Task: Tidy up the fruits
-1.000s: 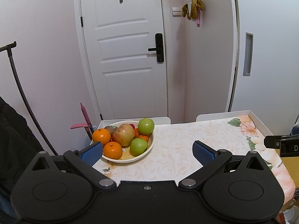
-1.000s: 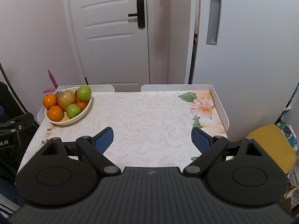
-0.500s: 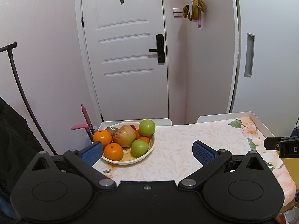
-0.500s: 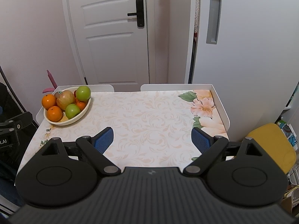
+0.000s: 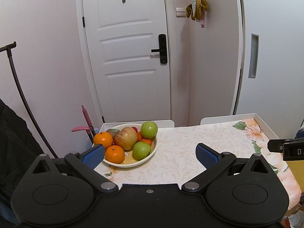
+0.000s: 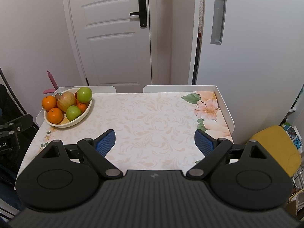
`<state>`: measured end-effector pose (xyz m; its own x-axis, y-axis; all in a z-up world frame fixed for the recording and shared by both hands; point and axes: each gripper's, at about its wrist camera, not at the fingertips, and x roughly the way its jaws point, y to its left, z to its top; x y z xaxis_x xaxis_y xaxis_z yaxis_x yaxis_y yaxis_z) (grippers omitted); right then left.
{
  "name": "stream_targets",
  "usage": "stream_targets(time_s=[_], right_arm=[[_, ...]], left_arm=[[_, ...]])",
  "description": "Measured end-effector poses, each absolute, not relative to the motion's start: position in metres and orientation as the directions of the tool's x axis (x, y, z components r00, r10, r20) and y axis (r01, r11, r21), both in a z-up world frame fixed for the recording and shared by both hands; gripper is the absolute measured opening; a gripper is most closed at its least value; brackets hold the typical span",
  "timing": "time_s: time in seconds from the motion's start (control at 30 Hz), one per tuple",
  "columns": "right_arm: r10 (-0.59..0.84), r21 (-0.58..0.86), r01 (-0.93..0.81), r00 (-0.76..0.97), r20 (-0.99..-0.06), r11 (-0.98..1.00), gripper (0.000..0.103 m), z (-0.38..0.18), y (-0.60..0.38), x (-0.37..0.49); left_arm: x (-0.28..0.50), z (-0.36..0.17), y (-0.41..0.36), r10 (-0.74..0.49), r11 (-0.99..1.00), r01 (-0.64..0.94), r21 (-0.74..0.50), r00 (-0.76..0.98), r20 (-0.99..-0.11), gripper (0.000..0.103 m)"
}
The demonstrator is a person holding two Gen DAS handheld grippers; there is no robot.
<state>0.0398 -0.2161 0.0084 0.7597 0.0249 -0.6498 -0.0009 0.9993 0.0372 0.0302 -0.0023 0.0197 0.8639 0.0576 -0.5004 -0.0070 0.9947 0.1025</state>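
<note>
The white door (image 5: pixel 129 57) and pale walls are seen behind the floral-clothed table (image 6: pixel 152 117). The fruit bowl (image 5: pixel 131 163), at the table's far left corner, has been brought slightly nearer the left gripper (image 5: pixel 150 153), suggesting an approach. Both it and the right gripper (image 6: pixel 154 141) are spread, empty.

The right gripper (image 5: pixel 288 149) reads "D"; the left gripper (image 6: pixel 7 142) reads "t.AI".

Bowl (image 5: pixel 146 158): cream, shallow, sitting upright at the table's far-left corner, holding all the fruit.
Oranges (image 5: pixel 103 139): two lying at its left side.
Red apple (image 5: pixel 126 137): resting centrally.
Green apples (image 5: pixel 149 129): two sitting at the right.
</note>
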Motion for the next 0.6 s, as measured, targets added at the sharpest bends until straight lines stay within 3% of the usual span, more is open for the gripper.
stream_targets(time_s=[0.6], right_arm=[[0.025,0.038,0.000,0.758,-0.652,0.999,0.103,0.0085,-0.2147,0.0415]], left_arm=[[0.0329,0.0191,0.0066,0.038,0.998,-0.009,0.060,0.867,-0.497,0.103]])
